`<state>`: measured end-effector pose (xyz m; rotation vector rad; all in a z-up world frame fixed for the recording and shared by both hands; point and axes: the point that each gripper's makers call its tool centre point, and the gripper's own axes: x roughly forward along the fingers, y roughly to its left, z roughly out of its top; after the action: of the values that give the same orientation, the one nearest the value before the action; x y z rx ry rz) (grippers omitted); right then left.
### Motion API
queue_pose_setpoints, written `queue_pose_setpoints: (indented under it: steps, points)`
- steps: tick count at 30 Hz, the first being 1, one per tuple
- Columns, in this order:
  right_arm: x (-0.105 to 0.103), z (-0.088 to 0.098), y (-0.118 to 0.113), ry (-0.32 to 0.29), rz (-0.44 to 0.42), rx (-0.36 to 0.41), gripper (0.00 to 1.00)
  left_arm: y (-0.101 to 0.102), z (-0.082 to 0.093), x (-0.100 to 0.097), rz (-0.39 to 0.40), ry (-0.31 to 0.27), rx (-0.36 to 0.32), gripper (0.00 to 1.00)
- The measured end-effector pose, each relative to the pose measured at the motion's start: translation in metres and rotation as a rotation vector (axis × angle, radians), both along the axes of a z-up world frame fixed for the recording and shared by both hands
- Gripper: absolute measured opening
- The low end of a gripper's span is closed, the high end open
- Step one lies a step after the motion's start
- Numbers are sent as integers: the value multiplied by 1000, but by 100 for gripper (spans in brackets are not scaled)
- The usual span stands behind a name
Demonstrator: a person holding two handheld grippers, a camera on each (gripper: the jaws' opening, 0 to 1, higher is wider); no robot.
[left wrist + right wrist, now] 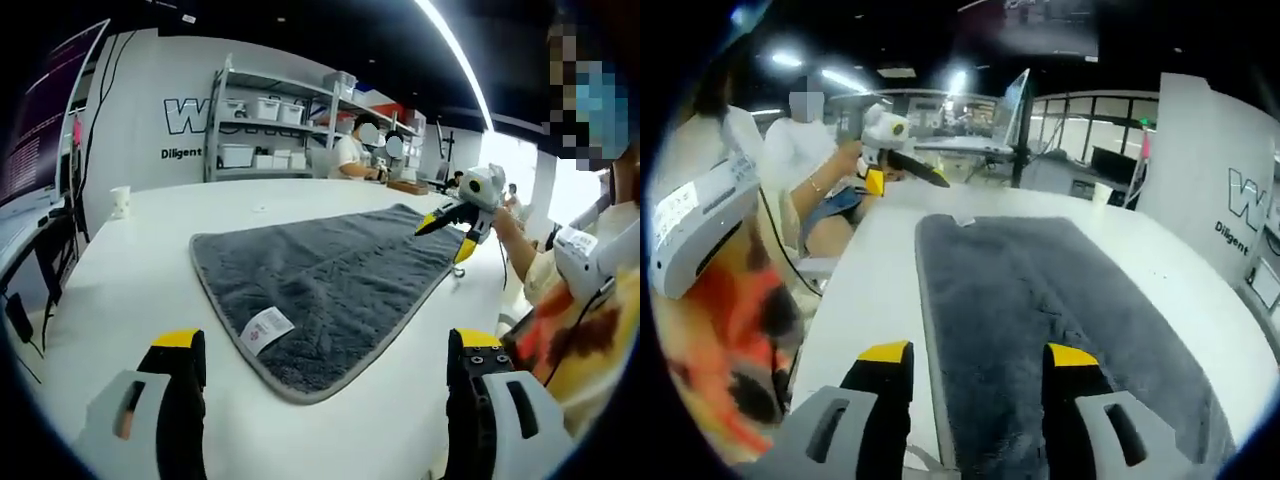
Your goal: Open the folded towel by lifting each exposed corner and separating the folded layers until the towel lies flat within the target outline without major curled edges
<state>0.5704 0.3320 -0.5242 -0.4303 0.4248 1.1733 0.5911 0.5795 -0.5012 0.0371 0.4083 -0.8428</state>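
Note:
A dark grey towel (330, 275) lies spread on the white table (130, 290), with a pale trimmed edge and a white label (265, 328) near its closest corner. My left gripper (328, 342) hovers open just above that corner, holding nothing. The right gripper (447, 238) hangs open over the towel's far right edge. In the right gripper view the towel (1040, 290) runs away lengthwise, and my right gripper (978, 355) stands open over its near end, left jaw above bare table. The left gripper (908, 175) shows beyond the far end.
A paper cup (120, 200) stands at the table's far left by a monitor (40, 130). Shelves with white bins (270, 130) line the back wall, a person (350, 155) beside them. The holder's patterned clothes (740, 320) crowd the table's edge.

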Motion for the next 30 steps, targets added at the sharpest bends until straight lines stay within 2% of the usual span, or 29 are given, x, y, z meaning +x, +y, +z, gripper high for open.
queue_pose_setpoints:
  steps: [2, 5, 17, 21, 26, 30]
  points:
    - [-4, -9, 5, 33, 20, -2, 34, 0, 0, 0, 1, 0, -1, 99]
    - [-6, -17, 9, 52, 30, -4, 27, 0, -2, 0, 2, 3, -2, 99]
    - [-18, -27, 20, 60, 98, -33, 1, 1, -6, 0, 3, 15, -3, 99]
    - [-19, -37, 18, 85, 94, -55, 0, 2, -6, 1, 7, 16, -3, 98]
    - [-21, -36, 17, 129, 76, -34, 0, 2, -6, 1, 8, 17, -2, 98]
    - [-30, -36, 19, 130, 117, -46, 0, 1, -6, 1, 7, 20, -7, 98]
